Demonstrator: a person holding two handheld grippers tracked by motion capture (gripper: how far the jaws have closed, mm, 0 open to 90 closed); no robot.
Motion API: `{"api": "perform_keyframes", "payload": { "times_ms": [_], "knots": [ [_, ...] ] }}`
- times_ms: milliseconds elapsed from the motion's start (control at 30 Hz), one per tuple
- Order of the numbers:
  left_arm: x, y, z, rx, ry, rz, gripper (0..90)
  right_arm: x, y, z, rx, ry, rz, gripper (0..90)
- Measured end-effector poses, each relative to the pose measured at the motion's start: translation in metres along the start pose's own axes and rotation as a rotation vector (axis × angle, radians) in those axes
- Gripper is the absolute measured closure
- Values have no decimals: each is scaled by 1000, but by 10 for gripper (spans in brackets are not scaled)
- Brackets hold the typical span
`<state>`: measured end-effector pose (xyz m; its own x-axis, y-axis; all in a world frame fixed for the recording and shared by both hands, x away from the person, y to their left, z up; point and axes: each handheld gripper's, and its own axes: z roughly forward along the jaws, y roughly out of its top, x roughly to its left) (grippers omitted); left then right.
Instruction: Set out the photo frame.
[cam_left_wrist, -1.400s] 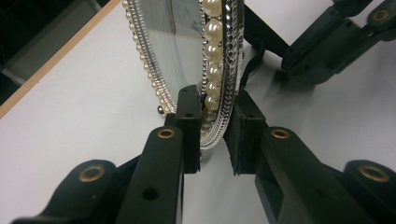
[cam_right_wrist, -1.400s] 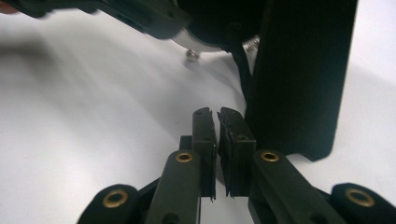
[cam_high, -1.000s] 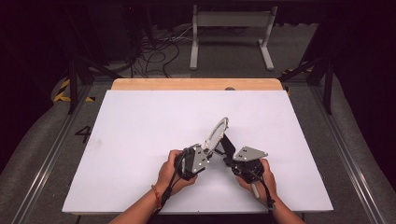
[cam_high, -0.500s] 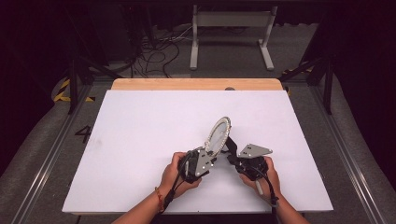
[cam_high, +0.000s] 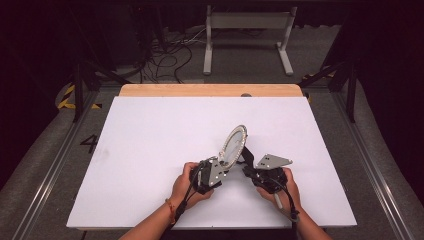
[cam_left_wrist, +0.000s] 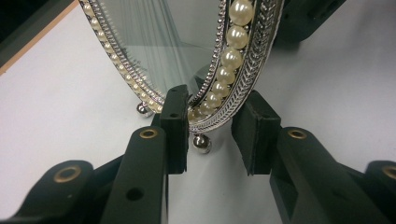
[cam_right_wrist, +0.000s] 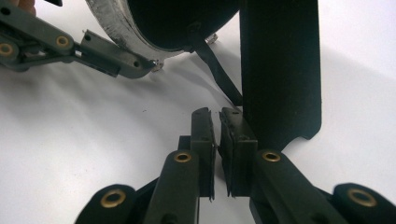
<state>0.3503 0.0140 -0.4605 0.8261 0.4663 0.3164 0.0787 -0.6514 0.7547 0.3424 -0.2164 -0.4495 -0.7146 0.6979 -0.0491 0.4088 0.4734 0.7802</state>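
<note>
L gripper (cam_left_wrist: 212, 135) opening; R gripper (cam_right_wrist: 217, 149) jaws near-closed, loosening.

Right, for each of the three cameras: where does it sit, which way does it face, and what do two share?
High view: above the person's table edge, looking forward and down at the white table; left hand and right hand show.
Left gripper view: on the left gripper, facing the pearl-rimmed oval frame; its jaws, just opening, straddle the rim.
Right gripper view: on the right gripper, facing the frame's black easel stand; its jaws, just opening, hold nothing.
Shared: the frame.
</note>
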Motion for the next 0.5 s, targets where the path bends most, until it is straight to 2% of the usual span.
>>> {"api": "perform_keyframes", "payload": {
  "times_ms": [133,233,267,333,500],
  "knots": [
    [0,0,0,5,7,28,681,0,-1,2,9,-2,-3,834],
    [1,1,1,-4,-3,21,678,1,-1,2,11,1,-1,832],
    [2,1,1,-9,-3,16,665,1,-1,3,11,0,-2,832],
    [2,1,2,-17,-2,-5,582,2,-1,3,12,-1,-1,832],
    [0,5,8,-17,8,-15,491,1,-1,3,10,1,2,831]
  ]
}}
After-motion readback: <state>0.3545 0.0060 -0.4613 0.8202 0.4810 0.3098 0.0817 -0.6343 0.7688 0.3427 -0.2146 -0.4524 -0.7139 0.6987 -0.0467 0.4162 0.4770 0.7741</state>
